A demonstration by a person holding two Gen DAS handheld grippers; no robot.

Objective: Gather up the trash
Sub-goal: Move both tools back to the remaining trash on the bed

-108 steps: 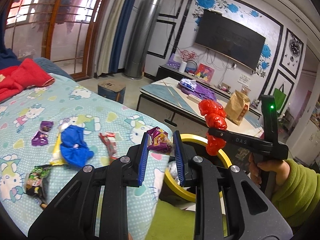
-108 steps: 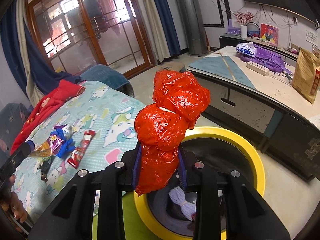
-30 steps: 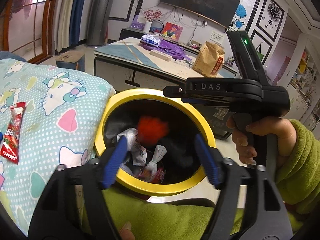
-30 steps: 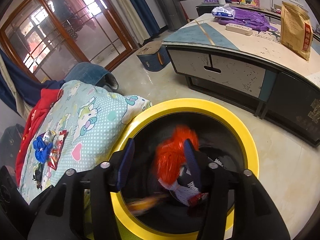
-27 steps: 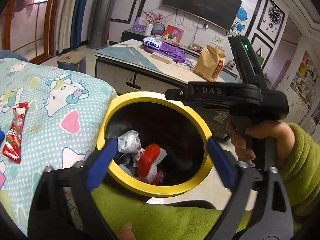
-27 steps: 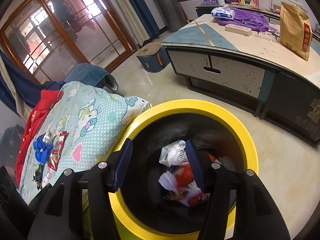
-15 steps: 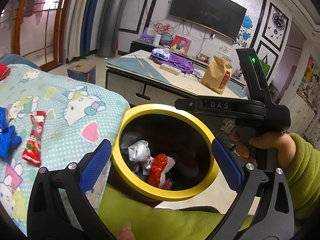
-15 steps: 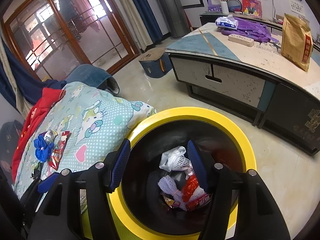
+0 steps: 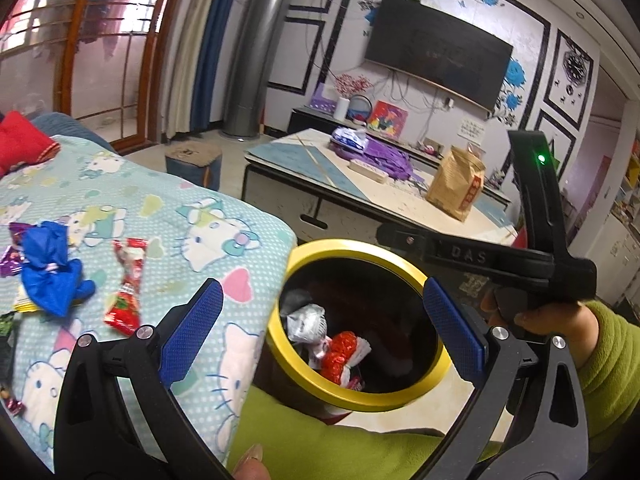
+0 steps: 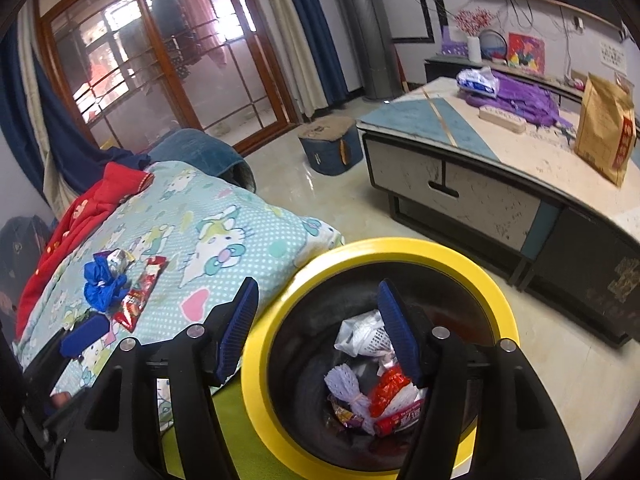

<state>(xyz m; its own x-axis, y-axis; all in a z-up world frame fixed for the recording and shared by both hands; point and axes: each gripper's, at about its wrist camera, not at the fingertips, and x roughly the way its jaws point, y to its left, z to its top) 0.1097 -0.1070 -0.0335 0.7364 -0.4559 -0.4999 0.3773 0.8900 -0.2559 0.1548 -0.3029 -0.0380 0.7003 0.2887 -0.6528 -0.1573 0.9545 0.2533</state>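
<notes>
Both grippers are empty above the round black bin with the yellow rim (image 9: 362, 402), which already holds crumpled white and red wrappers. The left gripper (image 9: 320, 328) has its blue-padded fingers (image 9: 192, 330) spread as wide as they go, with nothing between them. The right gripper (image 10: 318, 330) has its jaws opening, also with nothing between them.

The remaining trash lies to the left on the pale blue cartoon-cat blanket (image 9: 208, 220): a long red snack wrapper (image 9: 126, 286) nearest the bin, a crumpled blue plastic bag (image 9: 50, 270) just beyond it, and smaller purple, yellow and dark packets at the far left edge.

The next step is probably another pick. Take the red wrapper first (it lies flat, so come down steeply and pinch across its narrow width). The soft blanket may bunch, so close only on the wrapper.
</notes>
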